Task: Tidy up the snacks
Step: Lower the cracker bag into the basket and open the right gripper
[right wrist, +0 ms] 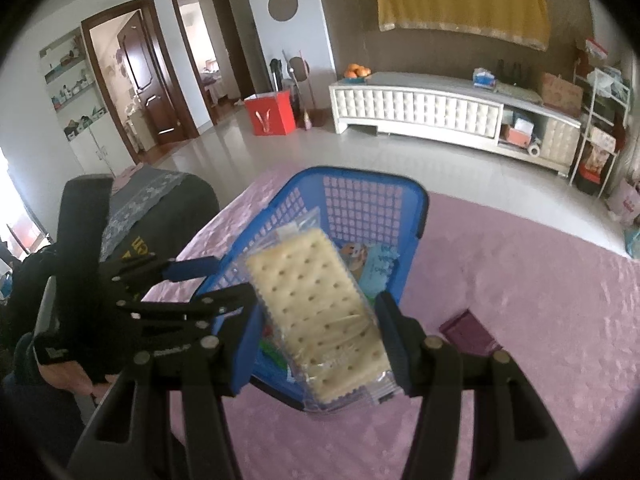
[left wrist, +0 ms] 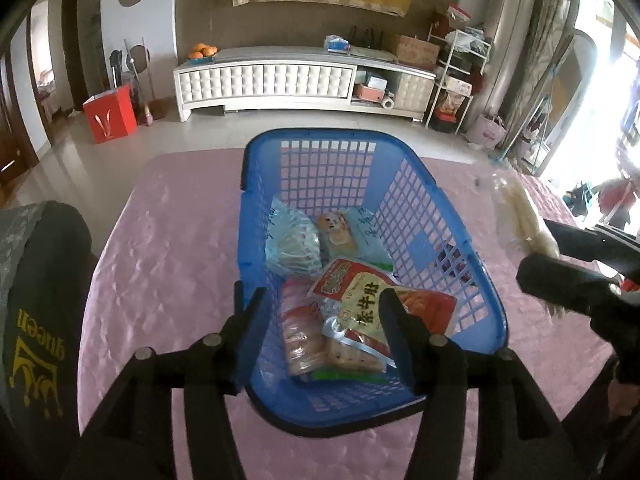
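A blue plastic basket (left wrist: 452,236) stands on the pink bedspread (left wrist: 160,248) and holds several snack packets, among them a red and white pack with Chinese print (left wrist: 356,292) and a pale blue pack (left wrist: 292,240). My left gripper (left wrist: 320,316) is open, its fingers straddling the basket's near left wall. My right gripper (right wrist: 316,316) is shut on a clear packet of crackers (right wrist: 312,300), held above the near end of the basket (right wrist: 368,196). The cracker packet also shows in the left wrist view (left wrist: 520,216) at the right.
A dark chair back with "queen" lettering (left wrist: 40,300) stands left of the bed. A small purple packet (right wrist: 468,332) lies on the bedspread right of the basket. Beyond the bed are a tiled floor, a white cabinet (left wrist: 280,84) and a red box (left wrist: 110,114).
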The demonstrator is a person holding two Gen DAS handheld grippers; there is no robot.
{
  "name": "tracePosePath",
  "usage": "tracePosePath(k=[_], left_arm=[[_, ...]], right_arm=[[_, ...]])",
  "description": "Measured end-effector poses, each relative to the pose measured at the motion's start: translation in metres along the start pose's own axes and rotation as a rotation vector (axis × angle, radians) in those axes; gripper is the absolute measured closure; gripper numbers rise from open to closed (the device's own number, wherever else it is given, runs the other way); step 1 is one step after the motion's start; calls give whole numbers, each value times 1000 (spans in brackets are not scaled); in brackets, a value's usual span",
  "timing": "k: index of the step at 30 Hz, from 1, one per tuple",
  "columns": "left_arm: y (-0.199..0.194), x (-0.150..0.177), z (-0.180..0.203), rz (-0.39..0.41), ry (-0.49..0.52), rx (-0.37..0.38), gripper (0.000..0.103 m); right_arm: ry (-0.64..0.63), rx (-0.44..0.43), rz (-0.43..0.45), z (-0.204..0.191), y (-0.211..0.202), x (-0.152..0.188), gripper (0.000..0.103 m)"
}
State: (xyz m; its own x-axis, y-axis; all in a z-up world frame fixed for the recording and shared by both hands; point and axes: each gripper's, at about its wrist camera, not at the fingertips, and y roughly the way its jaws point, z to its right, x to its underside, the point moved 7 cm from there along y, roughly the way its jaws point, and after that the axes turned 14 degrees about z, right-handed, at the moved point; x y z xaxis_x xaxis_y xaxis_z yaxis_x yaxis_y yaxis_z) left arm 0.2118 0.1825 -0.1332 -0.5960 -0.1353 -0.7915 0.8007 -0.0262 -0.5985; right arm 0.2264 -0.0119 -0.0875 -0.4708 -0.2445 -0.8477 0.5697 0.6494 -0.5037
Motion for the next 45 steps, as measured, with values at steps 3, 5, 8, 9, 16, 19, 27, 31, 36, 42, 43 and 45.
tracePosePath(k=[3, 5, 8, 9, 16, 19, 27, 31, 36, 42, 43, 45], left_arm=[[-13, -5, -4, 28, -8, -7, 48], [-22, -8, -7, 50, -4, -27, 48], [-33, -15, -13, 79, 12, -60, 48], [-36, -16, -16, 89, 21, -70, 46], [-36, -21, -35, 109, 44, -130, 41], [-32, -15, -48, 98, 15, -138, 41], [-21, 5, -70, 57, -28, -156, 41], [-21, 8, -74, 54, -48, -146, 41], [-20, 10, -69, 50, -37, -146, 41], [-27, 10, -61, 65, -31, -135, 41], [-28, 9, -59, 67, -23, -136, 41], [-31, 8, -56, 74, -12, -141, 41]], right_arm=[[-10, 18, 19, -2, -5, -8, 43], [-23, 21, 30, -7, -5, -13, 43], [-38, 25, 31, -13, 2, -17, 43], [-41, 27, 31, -15, 6, -17, 43], [-53, 20, -24, -30, 37, -14, 43], [-83, 20, -60, -37, 55, -8, 43], [-98, 20, -173, -44, 90, 23, 43], [-97, 21, -204, -43, 96, 34, 43], [-116, -15, -211, -47, 94, 39, 41], [-159, -24, -170, -50, 79, 33, 23], [-158, -25, -162, -49, 76, 31, 23], [-161, -18, -142, -47, 68, 27, 23]])
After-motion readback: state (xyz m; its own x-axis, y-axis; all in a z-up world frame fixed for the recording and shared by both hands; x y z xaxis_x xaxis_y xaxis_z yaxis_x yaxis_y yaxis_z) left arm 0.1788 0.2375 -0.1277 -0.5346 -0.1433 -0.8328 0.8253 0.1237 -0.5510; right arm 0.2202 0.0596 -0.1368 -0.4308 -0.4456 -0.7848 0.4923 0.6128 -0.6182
